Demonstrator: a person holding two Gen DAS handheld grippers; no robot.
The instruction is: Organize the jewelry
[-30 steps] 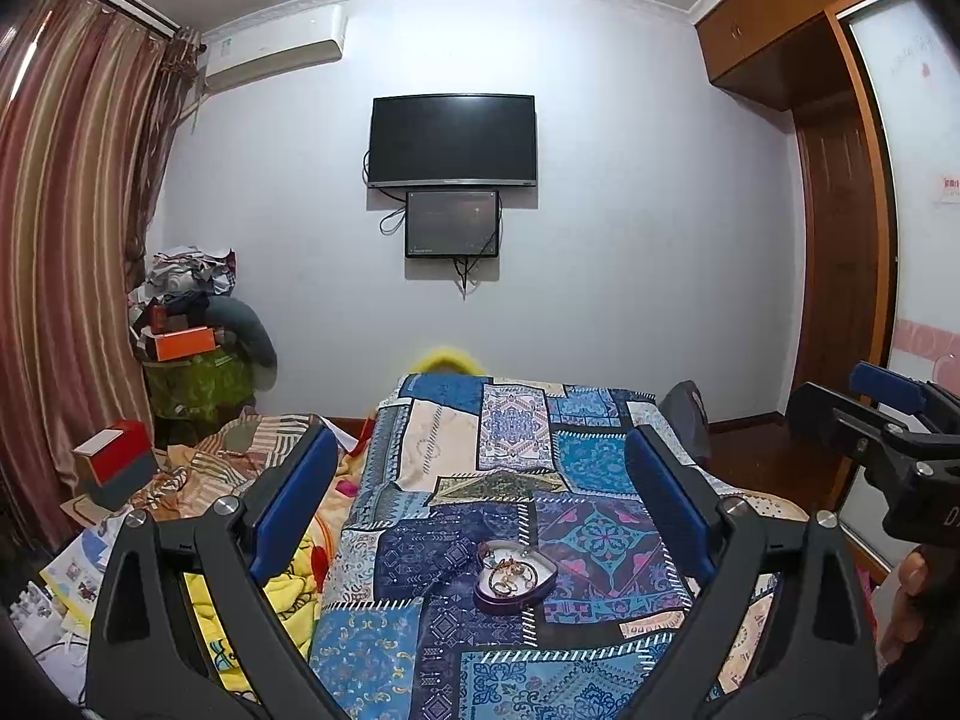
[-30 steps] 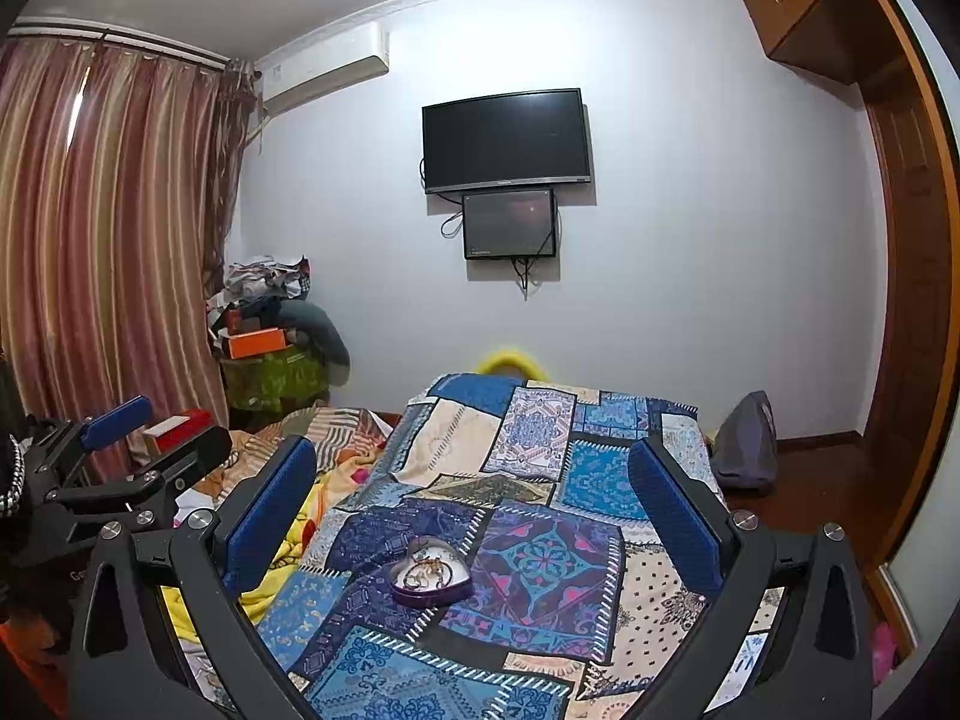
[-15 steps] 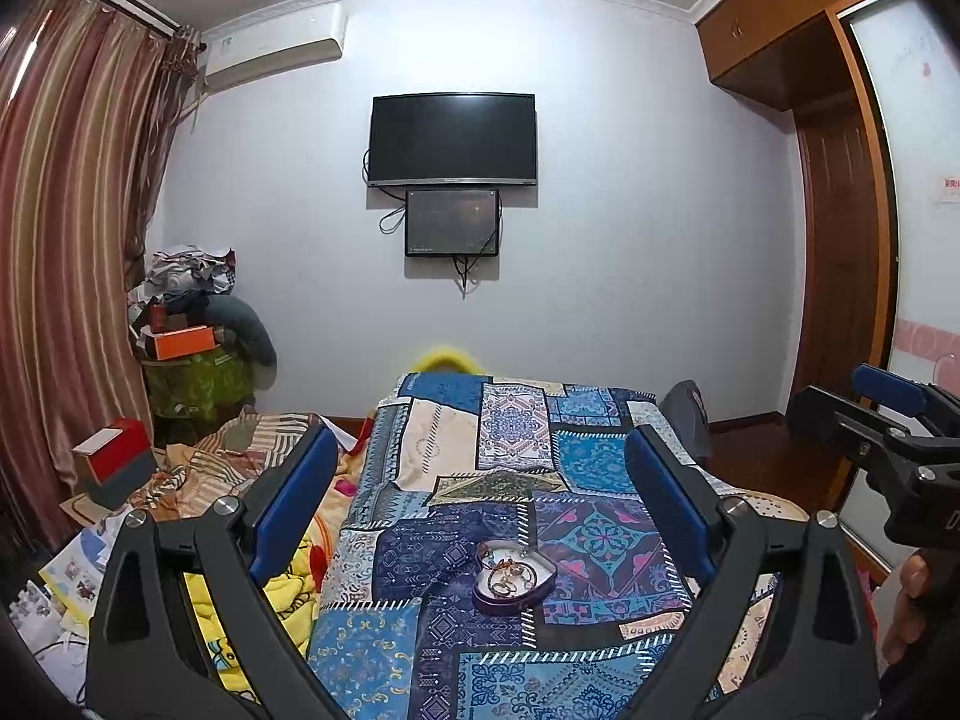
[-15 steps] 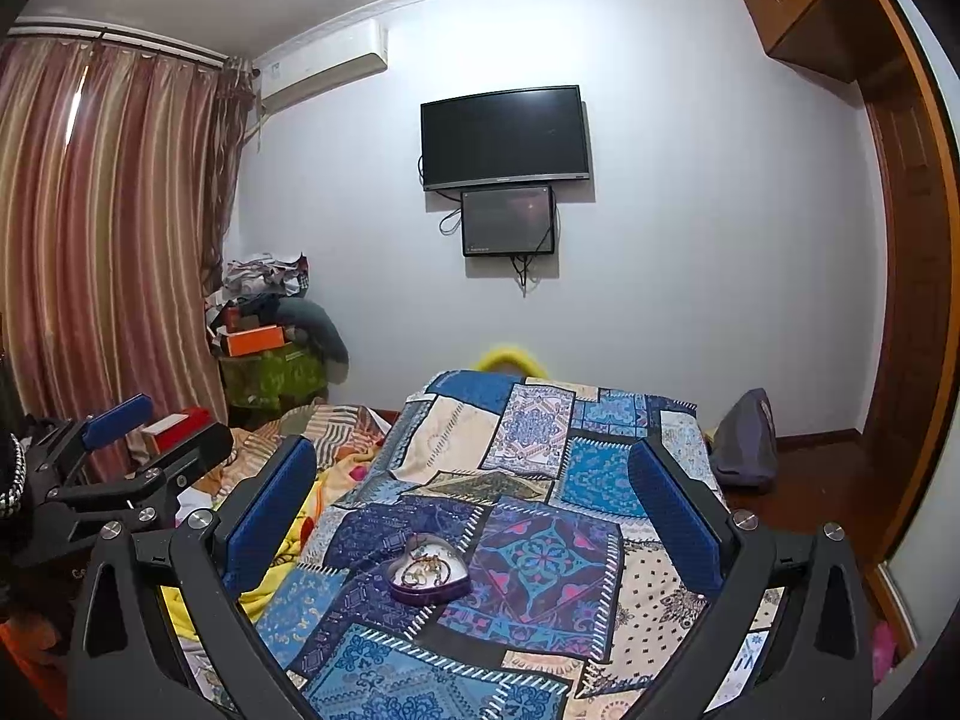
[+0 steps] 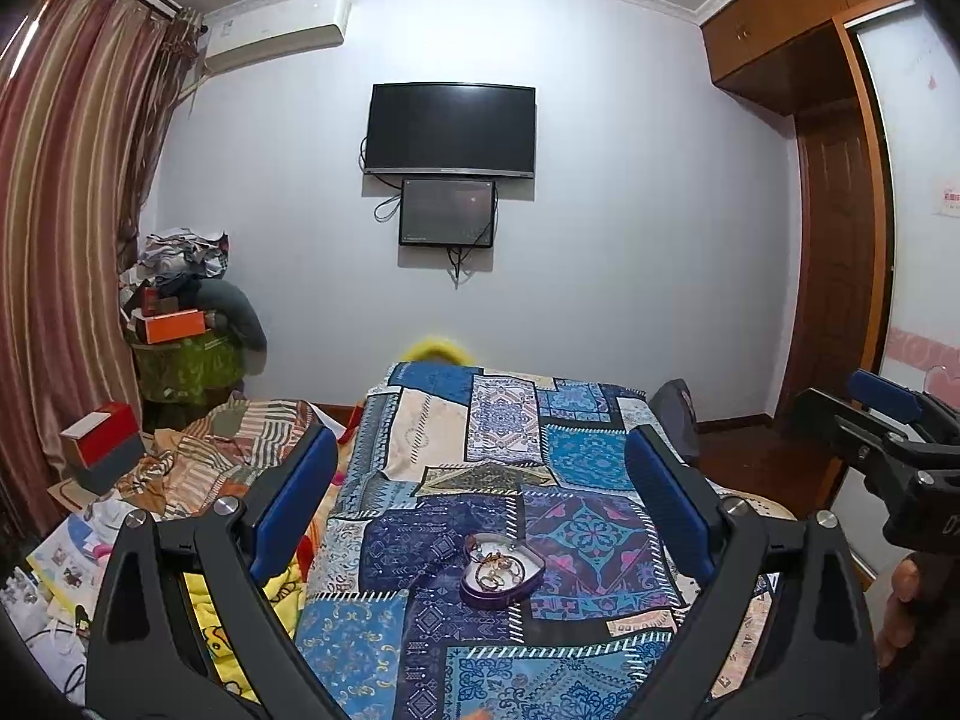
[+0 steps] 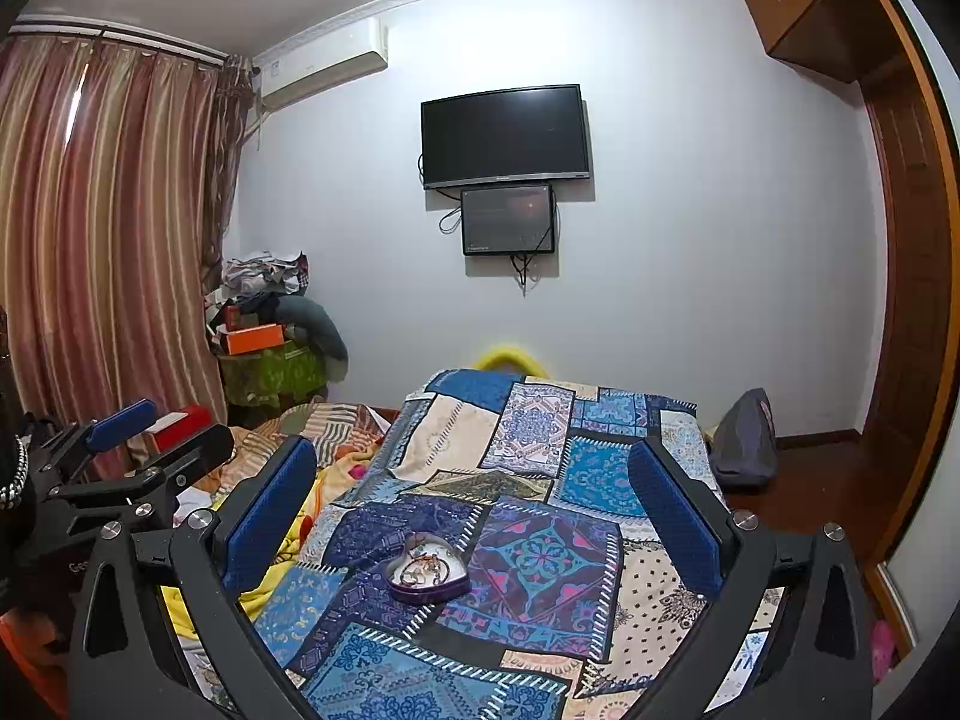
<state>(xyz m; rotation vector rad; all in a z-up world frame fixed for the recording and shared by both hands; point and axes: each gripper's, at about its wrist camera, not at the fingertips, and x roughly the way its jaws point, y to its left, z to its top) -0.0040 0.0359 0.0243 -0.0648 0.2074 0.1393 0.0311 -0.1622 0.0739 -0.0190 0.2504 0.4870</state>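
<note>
A purple heart-shaped jewelry box (image 5: pixel 503 575) lies open on the patchwork bedspread (image 5: pixel 576 462), with several rings and bracelets (image 5: pixel 498 567) in a tangle inside. It also shows in the right wrist view (image 6: pixel 427 571). My left gripper (image 5: pixel 477 480) is open and empty, held above the bed short of the box. My right gripper (image 6: pixel 474 486) is open and empty too, at about the same height. Each gripper shows at the edge of the other's view: the right one (image 5: pixel 888 420), the left one (image 6: pixel 138 450).
A crumpled striped blanket (image 5: pixel 228 450), a yellow cloth (image 5: pixel 282 588) and papers (image 5: pixel 66 546) lie left of the bedspread. A red box (image 5: pixel 102 444) and a cluttered stand (image 5: pixel 186 348) are by the curtain. A grey bag (image 6: pixel 744 438) sits on the floor right of the bed.
Both grippers have barely drifted; the box sits slightly lower in both views. Nothing was taken hold of or let go.
</note>
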